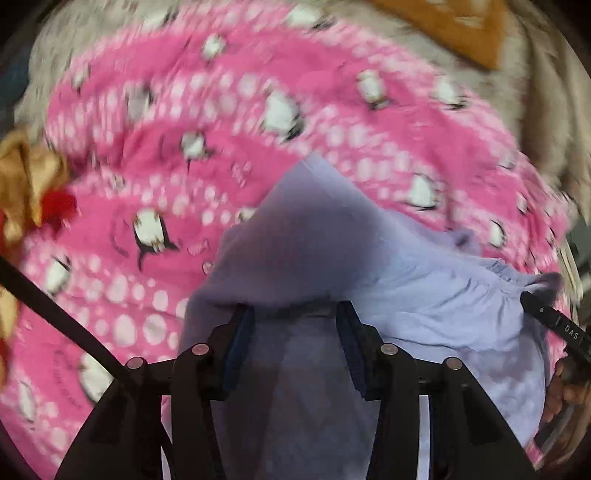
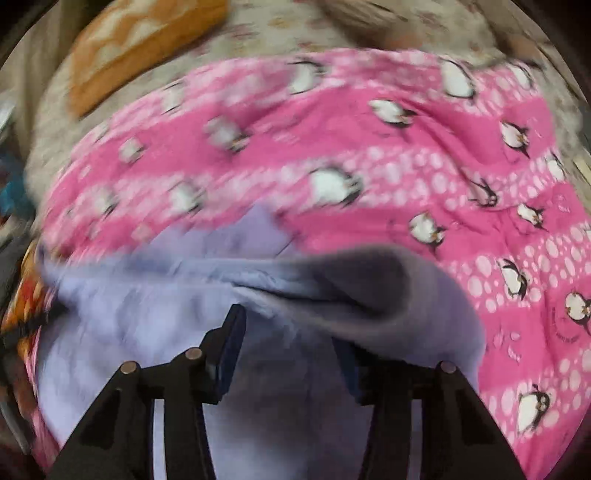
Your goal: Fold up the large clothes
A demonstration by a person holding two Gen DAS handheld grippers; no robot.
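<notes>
Lavender garment (image 1: 388, 280) draped over both grippers above pink penguin-print blanket (image 1: 166, 177).

Garment (image 2: 140, 321) positioned near, bunched and partly lifted, spread across near portion of blanket (image 2: 498, 206). Left gripper (image 1: 295, 325) presented with jaws spread apart, cloth hanging over and between fingers; actual grasp could not be determined. Right gripper (image 2: 291, 332) likewise spread, right finger covered by a raised fold; grasp could not be determined. Right gripper tip (image 1: 550, 314) visible at right edge of left view, touching gathered garment edge. Beige patterned bedsheet (image 2: 295, 33) beneath blanket. Orange pillow (image 2: 136, 44) located far left. Both views motion-blurred.
</notes>
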